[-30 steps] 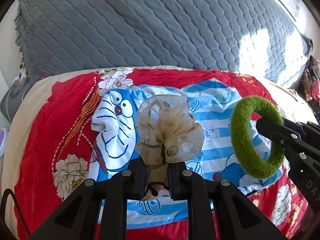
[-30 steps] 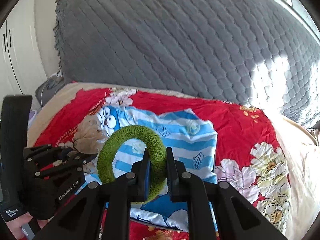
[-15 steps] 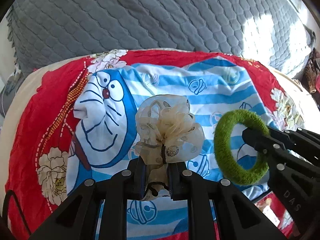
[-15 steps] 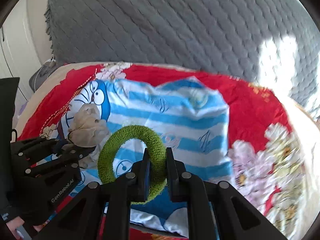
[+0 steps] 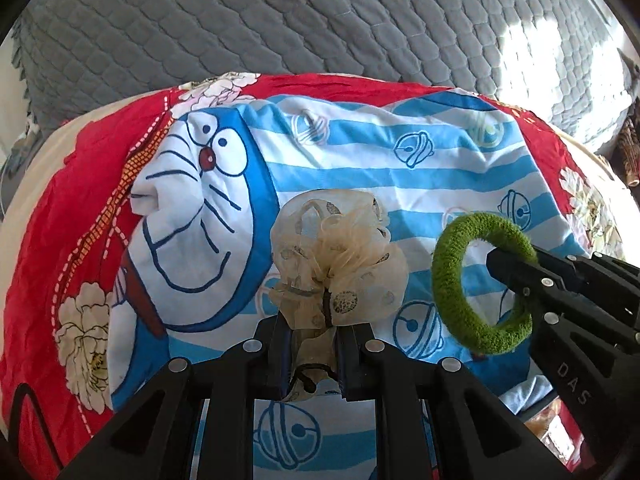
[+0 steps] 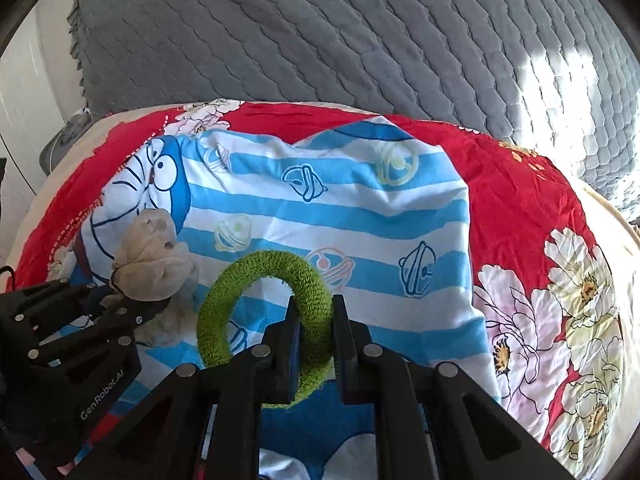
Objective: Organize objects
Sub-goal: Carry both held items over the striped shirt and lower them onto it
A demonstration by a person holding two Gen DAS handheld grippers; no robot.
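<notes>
My left gripper (image 5: 312, 322) is shut on a cream organza scrunchie (image 5: 336, 264) and holds it just above a blue-and-white striped cartoon cloth (image 5: 360, 168). My right gripper (image 6: 312, 308) is shut on a green fuzzy hair ring (image 6: 256, 300), held upright over the same cloth (image 6: 360, 208). The ring also shows at the right of the left wrist view (image 5: 476, 284). The scrunchie and left gripper show at the left of the right wrist view (image 6: 152, 264). The two grippers are side by side, a short gap apart.
The cloth lies on a red floral bedspread (image 6: 520, 208) over a cream sheet. A grey quilted cover (image 6: 360, 40) rises behind. A white cabinet (image 6: 24, 92) stands at the far left. Dark items (image 5: 628, 148) sit at the right edge.
Both grippers have moved forward and lower over the striped cloth, still holding their items. The cloth now fills more of both views.
</notes>
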